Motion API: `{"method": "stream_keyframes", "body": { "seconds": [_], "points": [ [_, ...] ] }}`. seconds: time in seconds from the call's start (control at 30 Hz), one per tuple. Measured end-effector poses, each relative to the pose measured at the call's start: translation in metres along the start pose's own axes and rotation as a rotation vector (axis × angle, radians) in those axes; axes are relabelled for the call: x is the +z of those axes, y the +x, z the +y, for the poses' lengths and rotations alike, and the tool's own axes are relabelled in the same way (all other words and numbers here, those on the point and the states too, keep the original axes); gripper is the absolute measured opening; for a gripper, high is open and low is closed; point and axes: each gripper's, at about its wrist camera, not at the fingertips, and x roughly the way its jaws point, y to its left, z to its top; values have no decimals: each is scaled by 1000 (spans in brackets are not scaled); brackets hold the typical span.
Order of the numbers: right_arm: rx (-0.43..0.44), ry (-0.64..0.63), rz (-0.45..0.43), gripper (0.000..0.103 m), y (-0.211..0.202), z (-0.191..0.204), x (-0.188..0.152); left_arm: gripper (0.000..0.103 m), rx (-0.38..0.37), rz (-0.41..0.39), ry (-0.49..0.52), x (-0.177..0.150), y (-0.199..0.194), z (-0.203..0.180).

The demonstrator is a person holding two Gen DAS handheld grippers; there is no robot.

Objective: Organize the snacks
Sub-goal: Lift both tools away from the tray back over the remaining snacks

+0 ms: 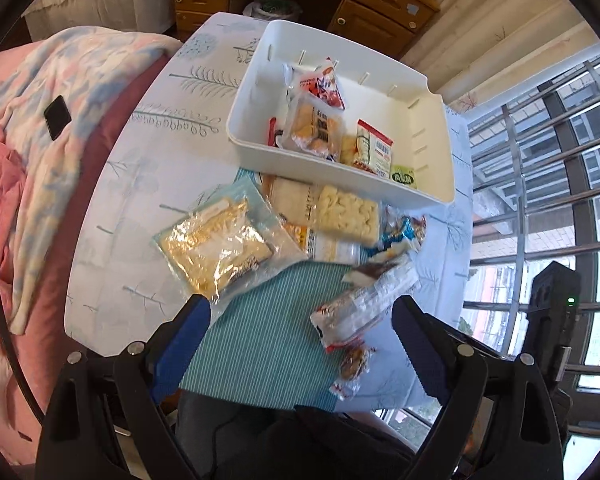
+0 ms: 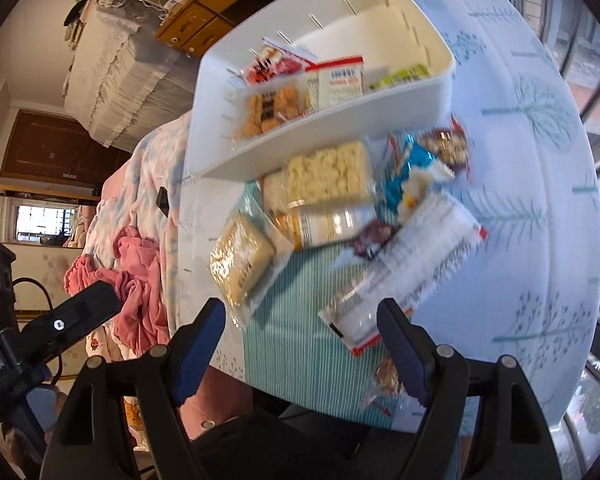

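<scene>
A round white table with a blue leaf-print cloth (image 1: 148,184) carries a white plastic bin (image 1: 428,168) at its far edge, part-filled with snack packets. Loose snack packets (image 1: 216,240) crowd a teal striped mat (image 1: 260,332) at the near edge. Left gripper (image 1: 300,344) and right gripper (image 2: 300,344) hover above, fingers spread, empty.

- Table (image 1: 148,184) with a tree-print cloth
- White bin (image 1: 432,160) at its far side
- Striped mat (image 1: 268,340) near, under loose snack packs (image 1: 220,240)
</scene>
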Motion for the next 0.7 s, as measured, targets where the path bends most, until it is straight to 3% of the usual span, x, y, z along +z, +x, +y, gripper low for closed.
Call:
{"method": "stream_keyframes", "body": {
  "seconds": [0.4,0.7],
  "points": [
    [-39,136,-63,79,11,18,-48,92,-51,21,145,-7,-26,38],
    [-58,301,-217,79,15,41,-88,92,-68,67,299,-2,-29,73]
  ]
}}
